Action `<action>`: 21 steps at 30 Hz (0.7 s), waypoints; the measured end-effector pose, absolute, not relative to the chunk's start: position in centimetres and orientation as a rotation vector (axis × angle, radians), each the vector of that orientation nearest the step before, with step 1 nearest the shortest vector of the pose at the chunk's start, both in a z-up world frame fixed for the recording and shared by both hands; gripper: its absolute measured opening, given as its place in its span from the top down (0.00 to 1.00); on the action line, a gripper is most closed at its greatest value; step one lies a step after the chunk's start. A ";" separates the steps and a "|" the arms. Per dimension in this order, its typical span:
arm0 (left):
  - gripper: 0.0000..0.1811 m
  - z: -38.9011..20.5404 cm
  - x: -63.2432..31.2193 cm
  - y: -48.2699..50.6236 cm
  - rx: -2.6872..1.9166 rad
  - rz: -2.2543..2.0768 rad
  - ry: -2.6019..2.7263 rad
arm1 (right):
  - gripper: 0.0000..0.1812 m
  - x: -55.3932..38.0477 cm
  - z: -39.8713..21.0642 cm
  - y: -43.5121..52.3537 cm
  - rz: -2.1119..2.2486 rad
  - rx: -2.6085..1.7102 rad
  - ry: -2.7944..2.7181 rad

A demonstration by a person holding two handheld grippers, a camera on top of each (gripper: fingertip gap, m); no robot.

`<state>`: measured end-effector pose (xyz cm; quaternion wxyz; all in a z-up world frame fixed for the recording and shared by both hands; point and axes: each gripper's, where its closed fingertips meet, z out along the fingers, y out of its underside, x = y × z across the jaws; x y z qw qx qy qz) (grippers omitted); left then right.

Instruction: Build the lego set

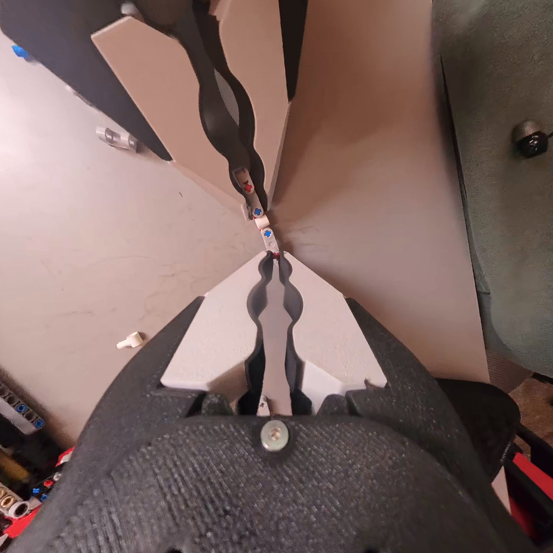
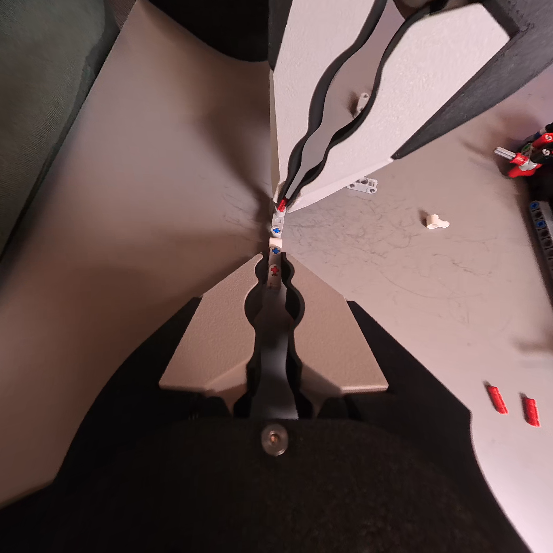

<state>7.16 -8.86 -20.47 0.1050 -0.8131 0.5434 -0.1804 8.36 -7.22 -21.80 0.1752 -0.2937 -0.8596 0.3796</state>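
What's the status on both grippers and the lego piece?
Left gripper shut on one end of the grey lego assembly. Right gripper shut on the other end. Assembly held above the table, nothing in the way.

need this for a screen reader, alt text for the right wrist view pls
The right gripper and left gripper meet tip to tip, together pinching a small grey lego assembly above a pale table. Two red pins lie at right.

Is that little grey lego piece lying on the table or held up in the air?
Held up: the left gripper and right gripper each pinch one end of the grey lego piece.
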 end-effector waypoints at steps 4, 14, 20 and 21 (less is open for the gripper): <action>0.98 -20.6 7.2 -8.9 -2.386 -0.487 1.604 | 0.97 8.3 -21.8 -7.2 1.073 -0.829 -2.431; 0.83 -20.6 7.3 -9.1 -2.366 -0.432 1.225 | 0.97 8.2 -21.8 -7.1 1.080 -0.839 -2.417; 0.87 -22.0 7.1 -9.1 -2.301 -0.383 0.934 | 0.97 8.1 -21.8 -7.0 1.089 -0.845 -2.414; 0.87 -22.1 7.0 -9.1 -2.289 -0.358 0.923 | 0.97 8.1 -21.8 -7.0 1.094 -0.847 -2.414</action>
